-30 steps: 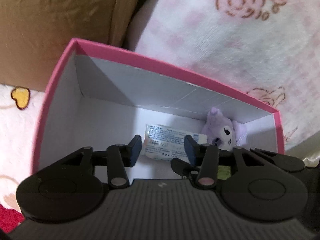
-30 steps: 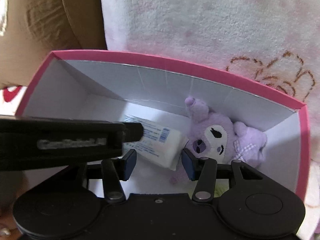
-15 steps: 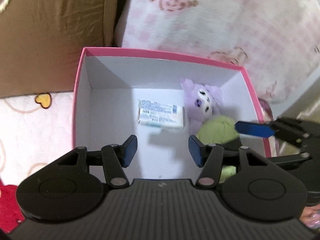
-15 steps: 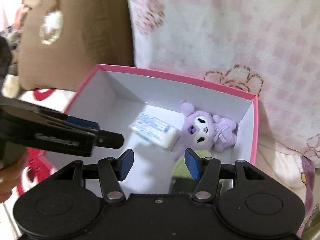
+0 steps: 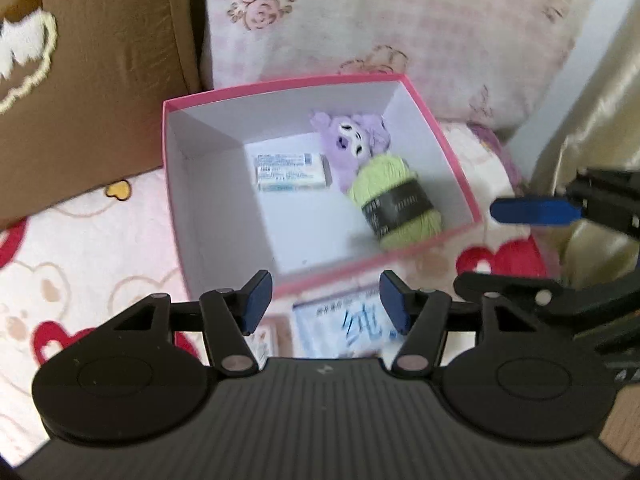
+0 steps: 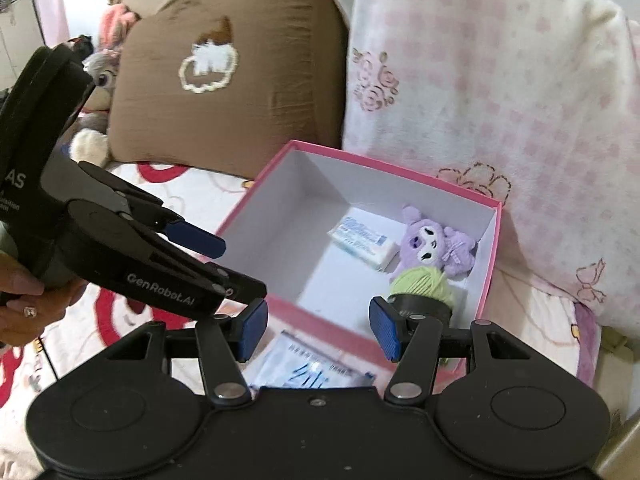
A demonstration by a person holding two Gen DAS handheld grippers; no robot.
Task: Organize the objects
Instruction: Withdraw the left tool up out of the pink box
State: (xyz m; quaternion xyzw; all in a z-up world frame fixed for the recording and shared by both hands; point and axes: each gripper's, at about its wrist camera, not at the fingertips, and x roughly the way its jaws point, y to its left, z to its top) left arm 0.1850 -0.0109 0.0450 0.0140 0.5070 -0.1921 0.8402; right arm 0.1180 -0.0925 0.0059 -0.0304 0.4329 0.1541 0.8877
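A pink box (image 5: 280, 84) (image 6: 400, 174) with a white inside sits on the bed. In it lie a white printed packet (image 5: 292, 172) (image 6: 362, 238), a purple plush toy (image 5: 352, 140) (image 6: 432, 242) and a green yarn ball (image 5: 396, 200) (image 6: 424, 284) with a black band. A blue-and-white packet (image 5: 340, 328) (image 6: 308, 368) lies outside, against the box's near wall. My left gripper (image 5: 326, 296) (image 6: 228, 268) hangs above that near wall, its jaws opening with nothing between them. My right gripper (image 6: 318, 326) (image 5: 476, 246) is open and empty, beside the box's right wall.
A brown cushion (image 5: 100, 80) (image 6: 224, 92) and a pink-and-white blanket (image 5: 400, 20) (image 6: 500, 100) stand right behind the box. The sheet (image 5: 80, 248) has red hearts and bears. A grey plush rabbit (image 6: 100, 76) lies far left. A hand (image 6: 24, 300) holds the left gripper.
Both grippers have risen and drawn back out of the box, so the whole box shows. Their jaws stand wider. The white packet stays on the box floor beside the plush.
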